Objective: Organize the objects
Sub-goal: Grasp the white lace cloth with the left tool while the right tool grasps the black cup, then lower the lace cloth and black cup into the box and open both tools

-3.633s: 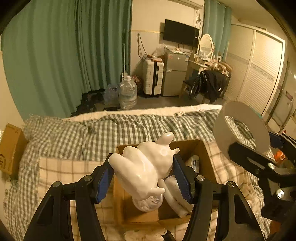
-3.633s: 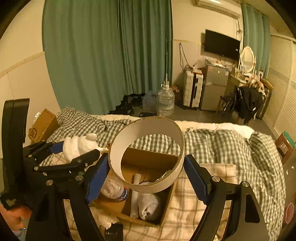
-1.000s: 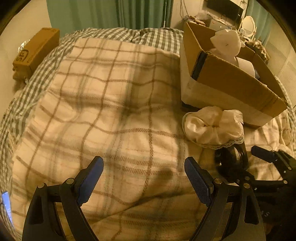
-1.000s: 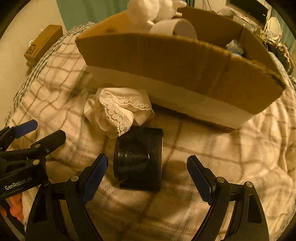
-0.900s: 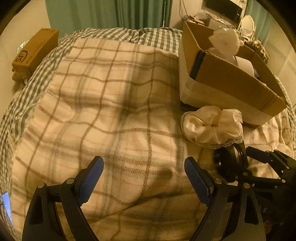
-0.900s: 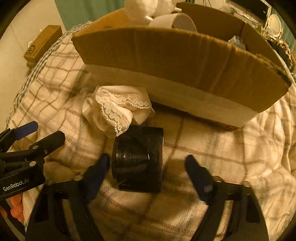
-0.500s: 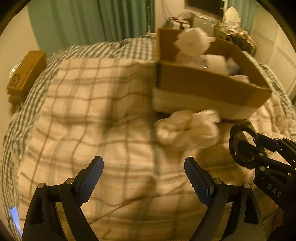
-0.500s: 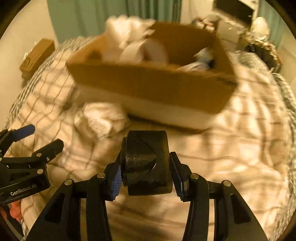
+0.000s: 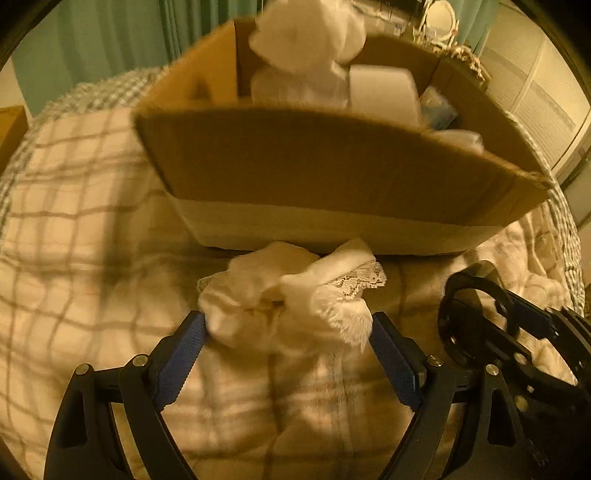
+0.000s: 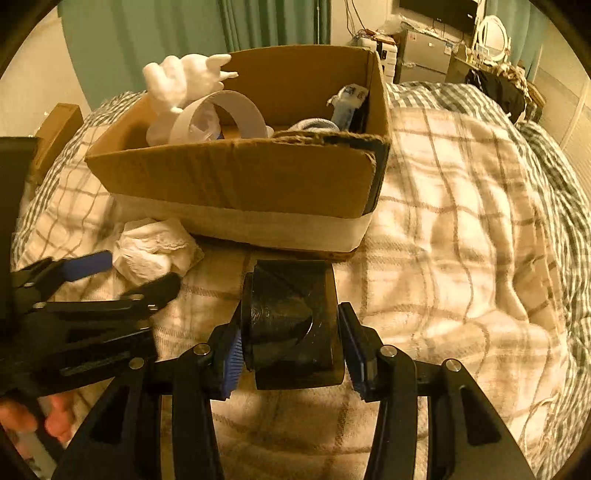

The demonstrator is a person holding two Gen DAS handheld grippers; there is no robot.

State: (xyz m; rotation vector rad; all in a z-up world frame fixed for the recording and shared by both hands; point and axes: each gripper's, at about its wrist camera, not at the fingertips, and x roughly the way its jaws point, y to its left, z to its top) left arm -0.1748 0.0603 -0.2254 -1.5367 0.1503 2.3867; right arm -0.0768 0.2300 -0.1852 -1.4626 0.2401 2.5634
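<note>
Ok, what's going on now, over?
Right gripper shut on black roll. Left gripper open around lacy cloth. Box ahead, nothing blocking.

Home bedroom, plaid bedding, green curtains, vanity mirror

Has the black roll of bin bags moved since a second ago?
Yes. The black roll of bin bags has left the plaid blanket beside the lace-trimmed white cloth; right gripper holds it raised before the cardboard box.

Cardboard box contents blurred; box wall hides lower parts.
</note>
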